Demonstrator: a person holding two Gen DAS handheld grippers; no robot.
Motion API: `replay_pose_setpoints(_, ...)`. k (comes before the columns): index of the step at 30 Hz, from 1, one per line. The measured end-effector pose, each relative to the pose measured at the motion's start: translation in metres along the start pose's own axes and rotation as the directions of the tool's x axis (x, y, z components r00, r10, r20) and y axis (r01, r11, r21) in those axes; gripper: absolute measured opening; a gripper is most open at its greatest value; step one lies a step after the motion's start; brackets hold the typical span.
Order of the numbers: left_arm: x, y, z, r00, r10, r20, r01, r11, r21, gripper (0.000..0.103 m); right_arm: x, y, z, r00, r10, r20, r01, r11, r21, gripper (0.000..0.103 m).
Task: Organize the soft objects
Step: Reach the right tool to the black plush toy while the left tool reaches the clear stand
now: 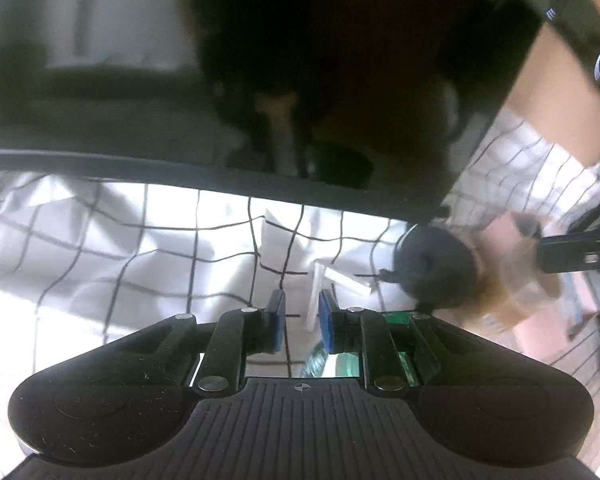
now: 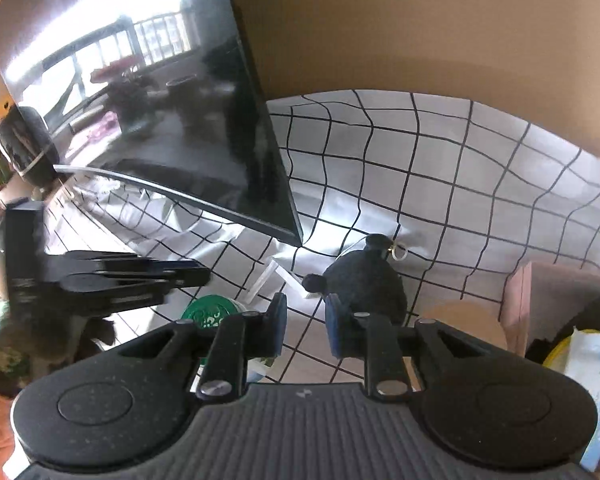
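**Two grippers over a checked cloth and a dark soft toy**

Both grippers point down at a white cloth (image 2: 440,168) with a black grid, spread on the bench. A dark plush toy (image 2: 360,280) lies on it below the corner of a black screen (image 2: 204,120). The right gripper (image 2: 306,320) sits just beside the toy, jaws narrow and empty. The left gripper (image 1: 302,316) also has narrow jaws holding nothing, above white plastic strips (image 1: 340,280).
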State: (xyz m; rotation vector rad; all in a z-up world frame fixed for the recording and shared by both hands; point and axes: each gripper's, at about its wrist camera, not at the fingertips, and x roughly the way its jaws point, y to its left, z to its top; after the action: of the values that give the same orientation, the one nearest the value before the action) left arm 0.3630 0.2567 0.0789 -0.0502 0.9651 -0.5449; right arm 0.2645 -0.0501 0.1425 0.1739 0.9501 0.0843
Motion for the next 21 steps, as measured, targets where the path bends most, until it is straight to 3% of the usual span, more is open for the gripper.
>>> replay_pose_setpoints(7, 0.044, -0.004, 0.017, 0.998, 0.018, -0.068, -0.012, 0.996, 0.084, 0.02, -0.01, -0.015, -0.017, 0.999, 0.02, 0.031, -0.022, 0.998, 0.067, 0.021)
replay_pose_setpoints(10, 0.055, -0.005, 0.017, 0.996, -0.012, -0.09, 0.02, 0.995, 0.096, 0.02, -0.015, -0.021, -0.023, 0.999, 0.011, 0.038, -0.014, 0.997, 0.081, 0.021)
replay_pose_setpoints(21, 0.081, -0.015, 0.02, 0.99, -0.014, -0.138, 0.03, 0.993, 0.116, 0.02, -0.015, -0.028, -0.026, 0.999, 0.021, 0.035, -0.024, 0.994, 0.102, 0.023)
